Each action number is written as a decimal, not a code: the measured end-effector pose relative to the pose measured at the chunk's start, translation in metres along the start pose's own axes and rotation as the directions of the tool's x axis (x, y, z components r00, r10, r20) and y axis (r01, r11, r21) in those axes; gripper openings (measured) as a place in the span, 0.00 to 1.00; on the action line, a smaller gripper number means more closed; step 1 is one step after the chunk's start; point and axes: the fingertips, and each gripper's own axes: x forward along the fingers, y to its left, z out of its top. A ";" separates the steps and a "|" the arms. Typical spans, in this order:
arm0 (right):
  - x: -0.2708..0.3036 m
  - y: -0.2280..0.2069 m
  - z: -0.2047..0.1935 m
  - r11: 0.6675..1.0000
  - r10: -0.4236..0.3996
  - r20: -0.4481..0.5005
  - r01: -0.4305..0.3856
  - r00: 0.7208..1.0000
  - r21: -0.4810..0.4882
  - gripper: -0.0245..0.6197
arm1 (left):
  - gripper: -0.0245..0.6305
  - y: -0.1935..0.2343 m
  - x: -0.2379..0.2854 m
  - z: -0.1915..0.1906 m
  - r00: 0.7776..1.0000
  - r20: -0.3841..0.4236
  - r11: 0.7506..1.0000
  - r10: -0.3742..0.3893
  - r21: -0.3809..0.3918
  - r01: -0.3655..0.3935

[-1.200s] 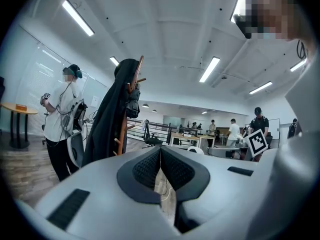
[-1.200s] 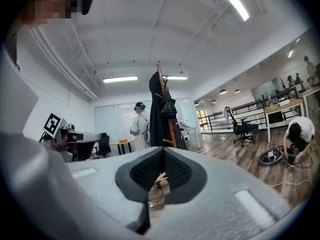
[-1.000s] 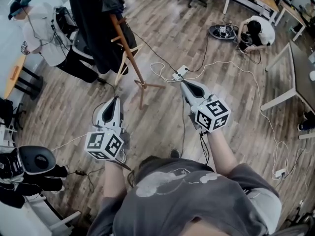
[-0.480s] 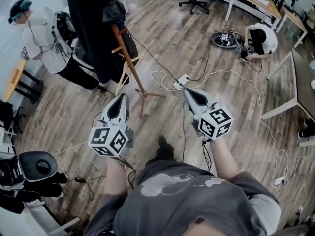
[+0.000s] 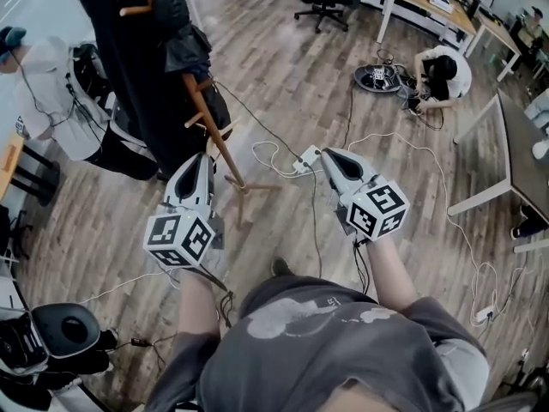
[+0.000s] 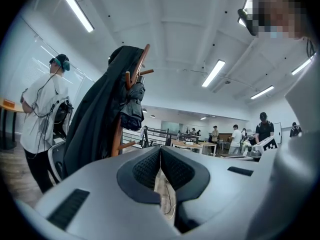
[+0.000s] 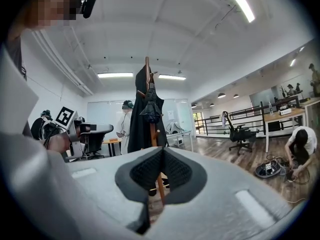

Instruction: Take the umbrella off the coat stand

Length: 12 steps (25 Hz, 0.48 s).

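Wooden coat stand [image 5: 214,144], dark cloth coat [image 5: 129,75], matt plank floor [image 5: 283,75]

The floor [image 5: 283,75] is looked down on steeply from above in the head view. Level sight along the jaws is given by both gripper views. The coat stand [image 5: 211,140], close ahead, is shared by all three.

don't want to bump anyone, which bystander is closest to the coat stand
The standing person in the white shirt, right beside the coat stand. The crouching person is far off to the right.
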 end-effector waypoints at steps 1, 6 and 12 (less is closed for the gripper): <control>0.010 -0.001 0.003 1.000 0.001 0.000 -0.001 1.000 -0.005 0.04 | 0.04 0.006 0.006 0.003 1.000 0.001 1.000 -0.007 0.003 0.007; 0.058 0.000 0.014 1.000 0.002 0.007 -0.002 1.000 -0.019 0.04 | 0.04 0.031 0.028 0.008 0.998 -0.003 0.997 -0.064 -0.052 0.064; 0.103 0.001 0.010 1.000 0.008 -0.011 -0.008 1.000 -0.019 0.04 | 0.04 0.063 0.050 0.012 0.998 0.000 0.998 -0.069 -0.015 0.069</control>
